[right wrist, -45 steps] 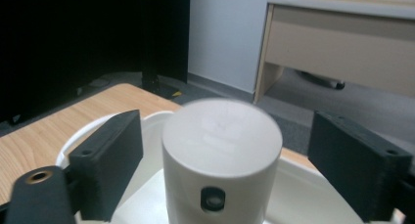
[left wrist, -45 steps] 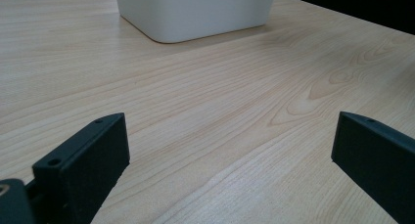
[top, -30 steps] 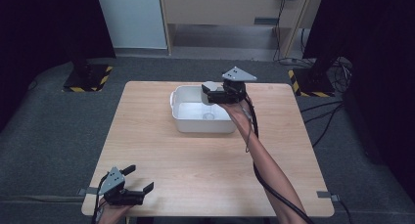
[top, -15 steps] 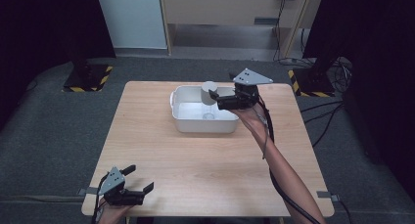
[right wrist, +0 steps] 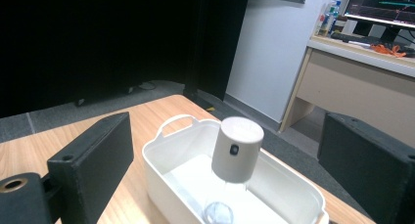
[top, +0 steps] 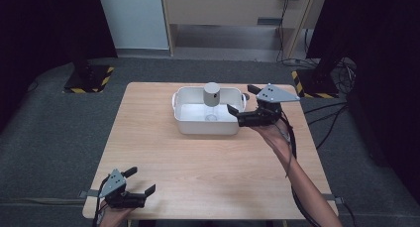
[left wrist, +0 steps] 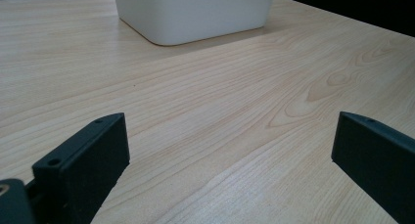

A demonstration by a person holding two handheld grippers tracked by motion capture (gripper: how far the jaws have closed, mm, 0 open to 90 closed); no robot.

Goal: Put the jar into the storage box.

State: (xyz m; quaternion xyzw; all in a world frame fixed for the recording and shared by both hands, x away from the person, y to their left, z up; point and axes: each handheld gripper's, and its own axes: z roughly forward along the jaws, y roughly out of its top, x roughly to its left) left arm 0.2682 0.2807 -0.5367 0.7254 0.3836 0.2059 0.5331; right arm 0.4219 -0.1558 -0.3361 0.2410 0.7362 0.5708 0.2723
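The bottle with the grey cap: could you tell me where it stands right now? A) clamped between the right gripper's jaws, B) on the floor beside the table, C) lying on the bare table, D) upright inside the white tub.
D: the bottle stands upright inside the white tub, apart from the open right gripper.

Bottle [top: 212,100] upright inside tub [top: 184,124]
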